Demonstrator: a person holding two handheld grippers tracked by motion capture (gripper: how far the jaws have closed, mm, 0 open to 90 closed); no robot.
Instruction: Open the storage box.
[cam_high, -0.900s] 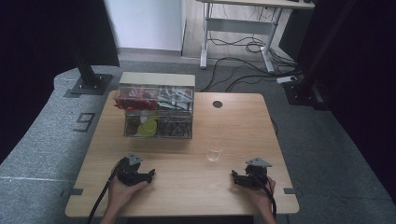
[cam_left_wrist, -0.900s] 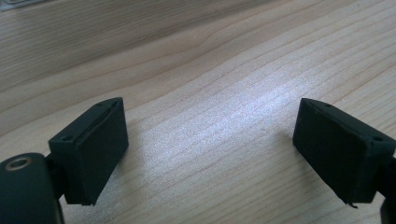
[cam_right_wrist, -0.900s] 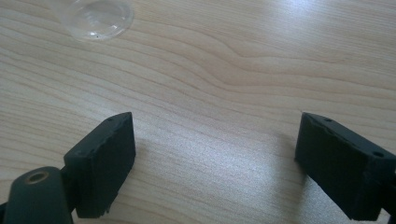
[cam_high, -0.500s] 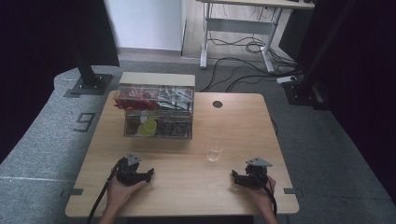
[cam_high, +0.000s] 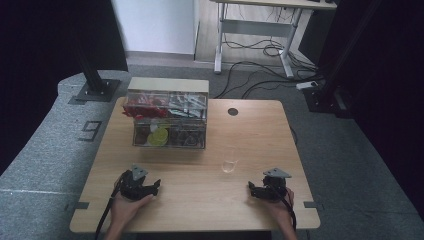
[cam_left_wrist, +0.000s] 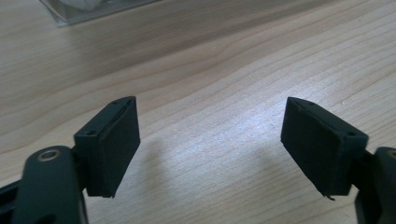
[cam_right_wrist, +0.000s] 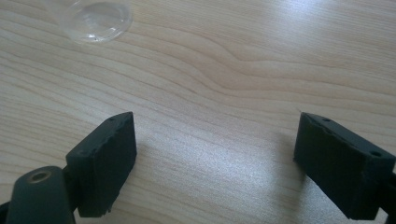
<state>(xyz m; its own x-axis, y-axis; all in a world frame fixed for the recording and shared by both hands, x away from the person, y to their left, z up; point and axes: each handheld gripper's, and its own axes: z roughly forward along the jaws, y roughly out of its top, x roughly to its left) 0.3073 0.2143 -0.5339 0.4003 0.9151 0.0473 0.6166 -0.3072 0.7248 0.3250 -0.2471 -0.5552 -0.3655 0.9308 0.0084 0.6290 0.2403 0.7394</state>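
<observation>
My left gripper (cam_high: 154, 187) rests on the wooden table (cam_high: 210, 200) near its front left, held by a hand, jaws wide open over bare wood (cam_left_wrist: 210, 135). My right gripper (cam_high: 251, 189) rests near the front right, also open with nothing between its jaws (cam_right_wrist: 215, 154). A small clear glass cup (cam_high: 230, 163) stands upright between the two grippers, a little farther back; its base appears at the top left of the right gripper view (cam_right_wrist: 95, 16). A clear box with compartments (cam_high: 167, 119) holds red, yellow and dark items at the back left.
The corner of the clear box (cam_left_wrist: 93, 9) shows at the top of the left gripper view. A round black cable hole (cam_high: 233, 111) sits in the table near its far edge. Beyond the table stand a white desk frame (cam_high: 255, 30) and cables on the floor.
</observation>
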